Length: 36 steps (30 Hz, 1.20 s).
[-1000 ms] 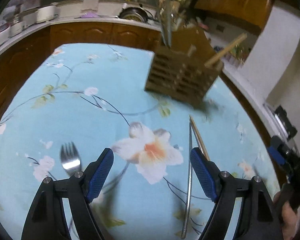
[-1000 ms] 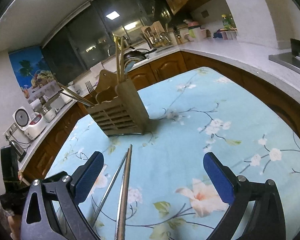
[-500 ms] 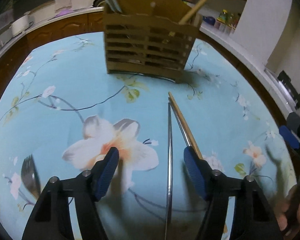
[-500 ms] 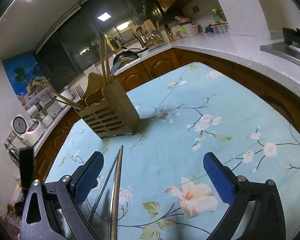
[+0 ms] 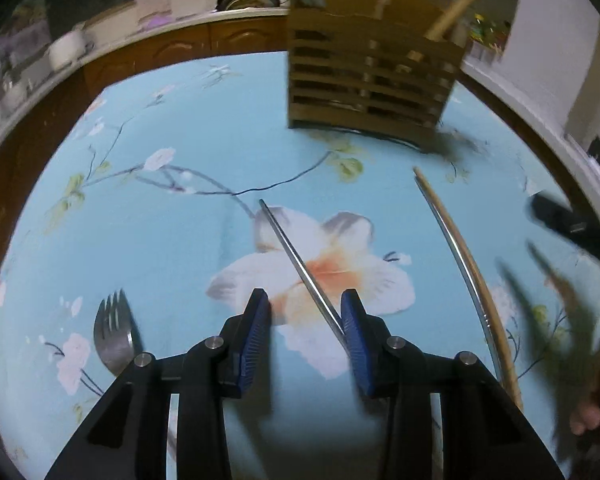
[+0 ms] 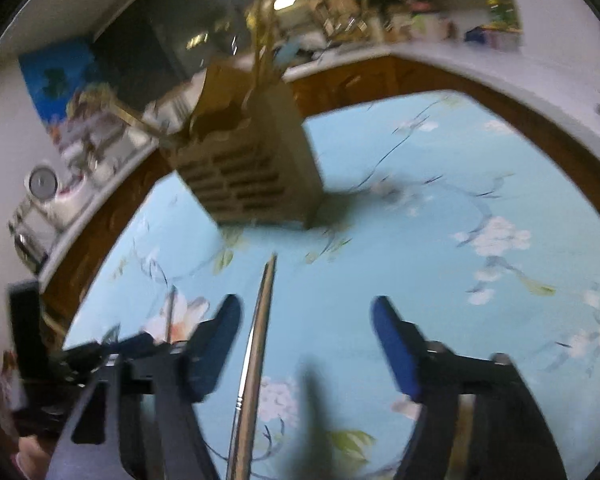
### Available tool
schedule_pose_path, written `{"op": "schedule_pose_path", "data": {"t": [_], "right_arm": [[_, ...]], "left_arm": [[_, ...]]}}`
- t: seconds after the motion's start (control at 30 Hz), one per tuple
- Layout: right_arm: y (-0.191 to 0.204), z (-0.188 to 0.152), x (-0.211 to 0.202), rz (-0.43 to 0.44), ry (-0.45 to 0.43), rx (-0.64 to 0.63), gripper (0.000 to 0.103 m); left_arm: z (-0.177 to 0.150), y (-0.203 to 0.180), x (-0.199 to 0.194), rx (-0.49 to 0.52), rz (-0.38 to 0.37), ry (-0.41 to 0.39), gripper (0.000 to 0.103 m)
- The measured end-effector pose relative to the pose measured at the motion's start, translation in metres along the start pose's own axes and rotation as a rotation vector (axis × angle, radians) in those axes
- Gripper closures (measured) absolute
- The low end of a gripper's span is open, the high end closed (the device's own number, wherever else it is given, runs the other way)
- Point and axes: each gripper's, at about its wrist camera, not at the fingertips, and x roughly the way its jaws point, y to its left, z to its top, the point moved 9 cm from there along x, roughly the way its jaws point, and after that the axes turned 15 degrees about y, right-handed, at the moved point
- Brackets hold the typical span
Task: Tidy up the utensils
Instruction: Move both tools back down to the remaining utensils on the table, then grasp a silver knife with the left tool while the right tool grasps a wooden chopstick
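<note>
Chopstick [image 5: 300, 264] between closing left gripper [image 5: 305, 316]

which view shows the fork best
The left wrist view. The fork lies on the blue floral tablecloth at lower left, tines and neck sharp, handle hidden behind the gripper's frame. The right wrist view, blurred, shows no fork at all.

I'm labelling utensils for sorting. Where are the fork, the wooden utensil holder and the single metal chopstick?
fork [image 5: 114, 330]: left wrist view, on its tines and neck.
wooden utensil holder [image 5: 368, 88]: left wrist view, on its slatted front wall.
metal chopstick [image 5: 296, 260]: left wrist view, on mid-shaft.
</note>
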Motion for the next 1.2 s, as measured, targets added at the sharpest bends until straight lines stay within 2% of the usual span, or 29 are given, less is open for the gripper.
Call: {"op": "schedule_pose_path", "data": {"t": [0.17,0.27,0.37,0.63,0.73,0.87,0.93,1.03,1.07,1.2], "right_arm": [[0.016,0.007,0.037,-0.034,0.099,-0.06,0.066],[0.02,0.01,0.052,-0.067,0.148,-0.084,0.075],[0.023,0.015,0.057,-0.111,0.154,-0.116,0.076],[0.024,0.014,0.056,-0.091,0.17,-0.119,0.079],[0.028,0.016,0.06,-0.128,0.169,-0.148,0.079],[0.03,0.026,0.067,-0.121,0.169,-0.154,0.079],[0.031,0.032,0.07,-0.12,0.162,-0.161,0.079],[0.032,0.035,0.072,-0.132,0.154,-0.18,0.082],[0.032,0.035,0.071,-0.136,0.154,-0.182,0.094],[0.028,0.028,0.065,-0.122,0.159,-0.158,0.097]], "left_arm": [[0.002,0.012,-0.004,-0.047,-0.056,0.006,0.065],[0.004,0.016,-0.002,-0.055,-0.062,0.006,0.065],[0.013,0.021,0.003,-0.058,-0.061,0.008,0.065],[0.03,0.025,0.011,-0.075,-0.056,0.017,0.065],[0.035,0.024,0.015,-0.06,-0.029,0.015,0.065],[0.042,0.019,0.02,-0.031,0.011,0.004,0.065],[0.045,0.017,0.022,-0.014,0.031,-0.005,0.069],[0.049,0.013,0.024,0.011,0.054,-0.019,0.083],[0.049,0.012,0.024,0.011,0.051,-0.02,0.093],[0.048,0.016,0.024,-0.008,-0.008,-0.016,0.098]]}}
